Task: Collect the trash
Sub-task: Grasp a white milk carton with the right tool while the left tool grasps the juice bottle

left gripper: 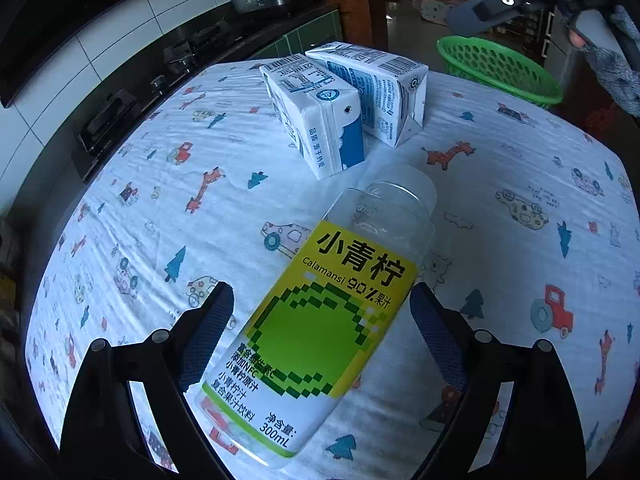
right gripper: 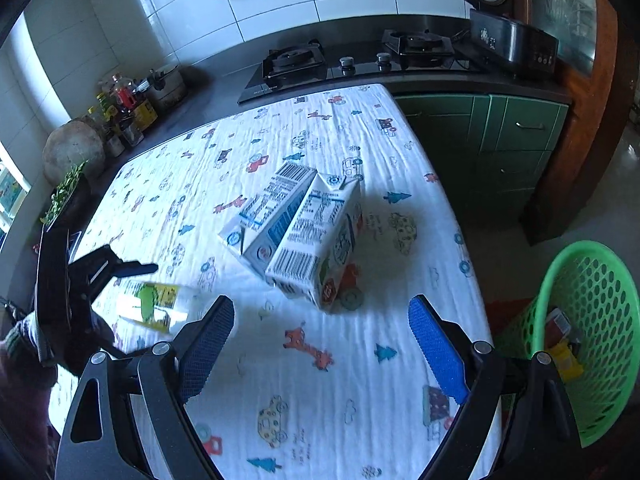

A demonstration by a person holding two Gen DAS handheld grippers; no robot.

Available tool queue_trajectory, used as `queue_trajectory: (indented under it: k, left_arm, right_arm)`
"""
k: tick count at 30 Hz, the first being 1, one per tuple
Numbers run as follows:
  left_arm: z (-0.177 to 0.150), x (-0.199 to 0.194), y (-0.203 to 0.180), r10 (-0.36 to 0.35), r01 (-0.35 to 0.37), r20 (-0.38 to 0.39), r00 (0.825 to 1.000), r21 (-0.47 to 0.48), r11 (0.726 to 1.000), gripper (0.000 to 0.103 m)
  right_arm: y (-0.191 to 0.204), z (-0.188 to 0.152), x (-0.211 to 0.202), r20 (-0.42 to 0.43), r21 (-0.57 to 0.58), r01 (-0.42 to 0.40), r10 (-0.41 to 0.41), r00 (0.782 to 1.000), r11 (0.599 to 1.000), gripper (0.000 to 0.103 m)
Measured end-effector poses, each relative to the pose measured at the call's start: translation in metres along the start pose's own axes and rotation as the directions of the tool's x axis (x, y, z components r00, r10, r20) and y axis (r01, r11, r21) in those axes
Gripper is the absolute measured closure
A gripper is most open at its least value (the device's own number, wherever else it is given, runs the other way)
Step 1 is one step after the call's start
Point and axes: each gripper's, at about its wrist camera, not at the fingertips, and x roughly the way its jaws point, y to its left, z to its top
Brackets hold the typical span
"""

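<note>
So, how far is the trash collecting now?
Done: some wrappers lie in the green basket. In hand: the left gripper is open around the lying bottle, no grip yet. Left: bottle and two milk cartons; the right gripper is open, empty.

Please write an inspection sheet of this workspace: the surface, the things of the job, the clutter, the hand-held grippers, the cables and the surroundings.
Surface: table under a white cloth printed with cars, trees and giraffes.
Job's things: clear bottle with a yellow-green label lying on its side; two milk cartons lying side by side, touching; green basket beside the table, some wrappers inside.
Clutter: nothing seen on the table besides the trash.
Grippers: left hand-held gripper open, bottle between its fingers, pads apart from it; right hand-held gripper open, empty, above the cloth.
Cables: nothing seen.
Surroundings: gas stove, rice cooker, green cabinets.
</note>
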Motion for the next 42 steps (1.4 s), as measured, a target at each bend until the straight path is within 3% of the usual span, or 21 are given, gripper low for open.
queue_trajectory:
  k: [7, 16, 18, 25, 28, 34, 39, 42]
  left_arm:
    - [0.0, 0.005, 0.002, -0.062, 0.062, 0.011, 0.998, -0.048, 0.997, 0.025]
    - [0.0, -0.005, -0.006, -0.097, 0.095, -0.005, 0.995, -0.125, 0.988, 0.04]
    - [0.001, -0.006, -0.008, -0.126, 0.124, -0.003, 0.992, -0.145, 0.982, 0.041]
    - [0.012, -0.002, -0.011, -0.122, 0.119, -0.006, 0.993, -0.146, 0.982, 0.041]
    - [0.013, 0.001, -0.014, -0.099, 0.096, -0.016, 0.995, -0.123, 0.988, 0.041]
    - [0.012, 0.003, -0.017, -0.077, 0.076, -0.008, 0.997, -0.133, 0.988, 0.043]
    - [0.012, -0.001, -0.026, -0.009, 0.007, -0.011, 1.0, -0.163, 0.987, 0.045]
    - [0.011, -0.006, -0.032, -0.023, 0.022, -0.004, 1.0, -0.205, 0.979, 0.046]
  right_arm:
    - [0.005, 0.033, 0.033, -0.042, 0.044, 0.013, -0.012, 0.999, 0.999, 0.021]
    - [0.002, 0.053, 0.073, -0.112, 0.074, 0.083, -0.074, 0.991, 0.994, 0.036]
    - [-0.001, 0.054, 0.079, -0.132, 0.087, 0.089, -0.077, 0.988, 0.992, 0.038]
    - [-0.005, 0.053, 0.1, -0.193, 0.099, 0.11, -0.09, 0.977, 0.989, 0.049]
    - [-0.005, 0.051, 0.105, -0.206, 0.105, 0.104, -0.081, 0.975, 0.989, 0.061]
    - [-0.011, 0.042, 0.091, -0.174, 0.109, 0.075, -0.056, 0.983, 0.991, 0.064]
    - [-0.016, 0.029, 0.062, -0.13, 0.077, 0.068, -0.058, 0.99, 0.995, 0.065]
    - [-0.027, 0.017, 0.042, -0.109, 0.075, 0.064, -0.056, 0.992, 0.995, 0.066]
